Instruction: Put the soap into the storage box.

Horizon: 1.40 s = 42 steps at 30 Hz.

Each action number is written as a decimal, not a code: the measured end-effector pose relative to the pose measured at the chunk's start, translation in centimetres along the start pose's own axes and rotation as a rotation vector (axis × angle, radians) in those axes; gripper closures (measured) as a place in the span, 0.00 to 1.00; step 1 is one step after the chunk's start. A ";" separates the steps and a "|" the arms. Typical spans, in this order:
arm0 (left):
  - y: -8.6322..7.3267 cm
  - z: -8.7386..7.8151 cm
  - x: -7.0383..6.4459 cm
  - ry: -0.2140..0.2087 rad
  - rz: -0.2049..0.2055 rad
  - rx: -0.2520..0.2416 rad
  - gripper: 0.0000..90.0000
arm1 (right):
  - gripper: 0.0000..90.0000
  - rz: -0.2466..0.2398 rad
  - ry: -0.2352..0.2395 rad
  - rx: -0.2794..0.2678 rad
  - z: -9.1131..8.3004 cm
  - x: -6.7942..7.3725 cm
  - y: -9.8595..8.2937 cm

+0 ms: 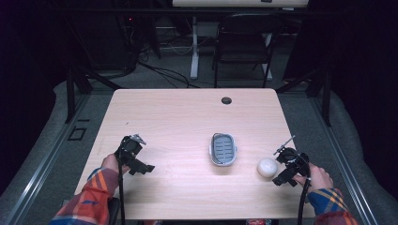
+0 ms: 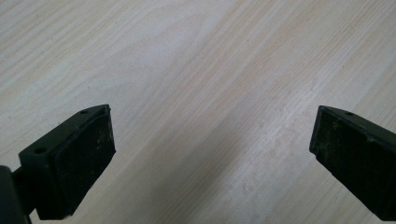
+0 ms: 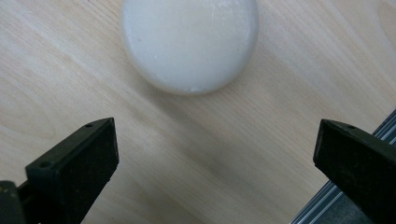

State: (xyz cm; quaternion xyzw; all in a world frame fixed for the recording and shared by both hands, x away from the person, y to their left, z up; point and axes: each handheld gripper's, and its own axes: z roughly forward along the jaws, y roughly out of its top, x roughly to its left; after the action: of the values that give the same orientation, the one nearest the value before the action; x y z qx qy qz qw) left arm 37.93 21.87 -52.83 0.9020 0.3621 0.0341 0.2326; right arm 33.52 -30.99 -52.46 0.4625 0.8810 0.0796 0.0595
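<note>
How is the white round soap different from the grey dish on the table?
The white soap is a smooth, solid round lump, while the grey dish is a longer oval, hollow, with ribs inside. The soap lies just ahead of the open right gripper; the dish sits mid-table, apart from both grippers. Both rest flat on the wooden table.

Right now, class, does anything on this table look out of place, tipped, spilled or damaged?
The white soap lies on the bare table, right of the empty grey dish, just ahead of the open right gripper. Nothing looks spilled, tipped or broken.
</note>
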 end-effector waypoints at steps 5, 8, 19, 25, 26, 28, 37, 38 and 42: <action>0.0 0.0 0.0 0.000 0.000 0.001 0.00 | 0.00 -0.041 -0.005 0.023 0.0 0.2 0.9; 0.0 0.0 0.0 0.000 0.000 0.002 0.00 | 0.00 -0.082 -0.015 0.075 -0.4 0.2 1.5; 0.0 0.1 0.0 0.001 0.000 0.006 0.00 | 0.00 -0.080 -0.006 0.053 0.1 0.6 2.9; 0.0 0.1 0.0 -0.001 0.001 0.007 0.00 | 0.00 -0.086 -0.002 0.065 0.2 0.6 3.6; 0.0 0.1 0.0 -0.001 0.000 0.007 0.00 | 0.00 -0.076 -0.003 0.051 0.4 0.6 3.7; 0.0 0.1 0.0 -0.006 -0.001 0.002 0.00 | 0.00 -0.066 0.001 0.039 0.5 0.7 4.0; 0.0 0.1 0.0 -0.008 0.000 0.003 0.00 | 0.00 -0.104 0.001 0.086 0.6 0.6 5.0; 0.0 0.1 0.0 -0.008 -0.001 0.003 0.00 | 0.00 -0.102 0.000 0.084 0.6 0.7 5.1; 0.0 0.1 0.0 -0.007 0.001 0.003 0.00 | 0.00 -0.105 0.006 0.075 1.0 0.8 5.3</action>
State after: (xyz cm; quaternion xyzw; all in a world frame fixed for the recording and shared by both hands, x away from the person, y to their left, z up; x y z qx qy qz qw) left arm 37.94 21.86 -52.89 0.9027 0.3607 0.0307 0.2327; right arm 37.54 -27.26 -52.46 0.4172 0.9066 0.0448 0.0435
